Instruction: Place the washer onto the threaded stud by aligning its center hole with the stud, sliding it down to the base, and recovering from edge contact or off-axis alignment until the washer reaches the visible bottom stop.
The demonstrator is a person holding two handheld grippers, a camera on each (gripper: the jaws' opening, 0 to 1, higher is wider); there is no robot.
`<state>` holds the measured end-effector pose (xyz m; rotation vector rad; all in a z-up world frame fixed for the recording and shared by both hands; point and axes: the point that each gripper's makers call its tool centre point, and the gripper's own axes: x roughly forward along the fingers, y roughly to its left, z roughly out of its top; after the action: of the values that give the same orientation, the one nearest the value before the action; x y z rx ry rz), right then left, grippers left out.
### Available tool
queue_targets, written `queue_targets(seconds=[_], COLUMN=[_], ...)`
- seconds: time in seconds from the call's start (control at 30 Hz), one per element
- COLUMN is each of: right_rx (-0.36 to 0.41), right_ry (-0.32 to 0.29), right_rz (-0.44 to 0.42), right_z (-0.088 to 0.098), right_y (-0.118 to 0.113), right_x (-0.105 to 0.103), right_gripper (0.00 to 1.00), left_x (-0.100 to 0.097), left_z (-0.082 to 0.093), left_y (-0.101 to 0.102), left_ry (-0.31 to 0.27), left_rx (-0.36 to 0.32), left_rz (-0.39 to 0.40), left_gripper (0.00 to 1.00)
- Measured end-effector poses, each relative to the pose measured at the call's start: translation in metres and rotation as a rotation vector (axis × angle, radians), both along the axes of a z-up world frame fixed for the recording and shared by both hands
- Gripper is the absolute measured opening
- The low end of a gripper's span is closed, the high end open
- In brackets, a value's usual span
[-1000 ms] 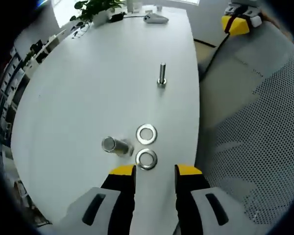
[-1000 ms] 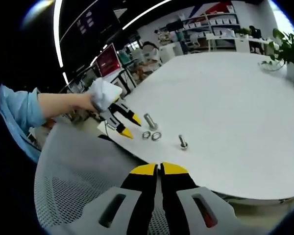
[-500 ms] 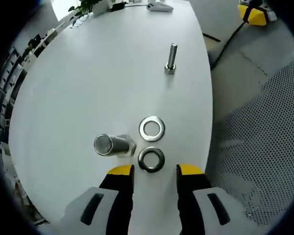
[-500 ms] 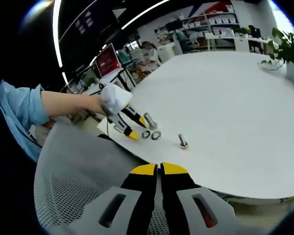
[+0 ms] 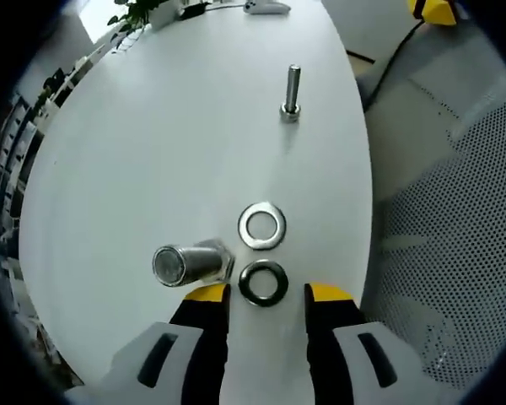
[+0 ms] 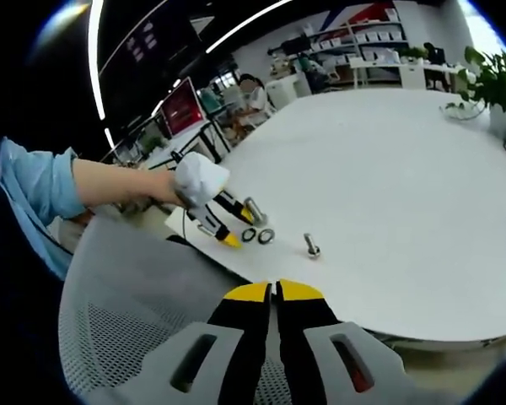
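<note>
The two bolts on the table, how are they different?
The thin bolt stands upright, far from the left hand-held gripper; the fat bolt is tipped toward the camera, right beside that gripper's yellow tips. The thin bolt stands alone; the fat bolt sits next to two washers. Both are shiny silver metal on the white table.
</note>
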<state>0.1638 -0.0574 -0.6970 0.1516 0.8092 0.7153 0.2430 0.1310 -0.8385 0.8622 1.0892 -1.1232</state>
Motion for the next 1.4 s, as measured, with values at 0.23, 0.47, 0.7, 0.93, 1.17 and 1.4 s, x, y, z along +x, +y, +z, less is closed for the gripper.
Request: queue_targets(seconds=[0.23,0.47,0.7,0.93,1.17,1.4], right_rx=[0.003,0.012,0.018,0.019,0.019,0.022], right_ry=[-0.001,-0.007,-0.009,-0.008,-0.01,-0.01], right_rz=[-0.018,-0.033,-0.037,-0.027,-0.014,-0.008], right_z=[0.0005,0.0021,0.0028,0.0028,0.0029,0.0029], right_y=[-0.0022,-0.0032,-0.0028,-0.0016,-0.0002,0.0007], right_x=[0.001,0.002,0.0026,0.0022,0.0017,0.0012], right_gripper=[0.06,0.06,0.06,0.06,0.06,0.06], left_x=[-0.0004,0.0001,0.0009,0.0023,0.0009,-0.0011], left_z=[-0.0011,-0.0015,-0.002,-0.003,-0.0028,-0.0017], left_y=[-0.0012,-0.0005,-0.0024,-0.0046,-0.0031,-0.0029], left_ry=[0.014,0.019,0.02,0.029,0.025,0.02], left_rx=[0.058,0.073,0.092,0.131,0.149,0.114], left_rz=[-0.014,-0.052,-0.094,-0.12,-0.112,-0.112], left_gripper=[0.35,0.35,0.36,0.38,0.37,0.33])
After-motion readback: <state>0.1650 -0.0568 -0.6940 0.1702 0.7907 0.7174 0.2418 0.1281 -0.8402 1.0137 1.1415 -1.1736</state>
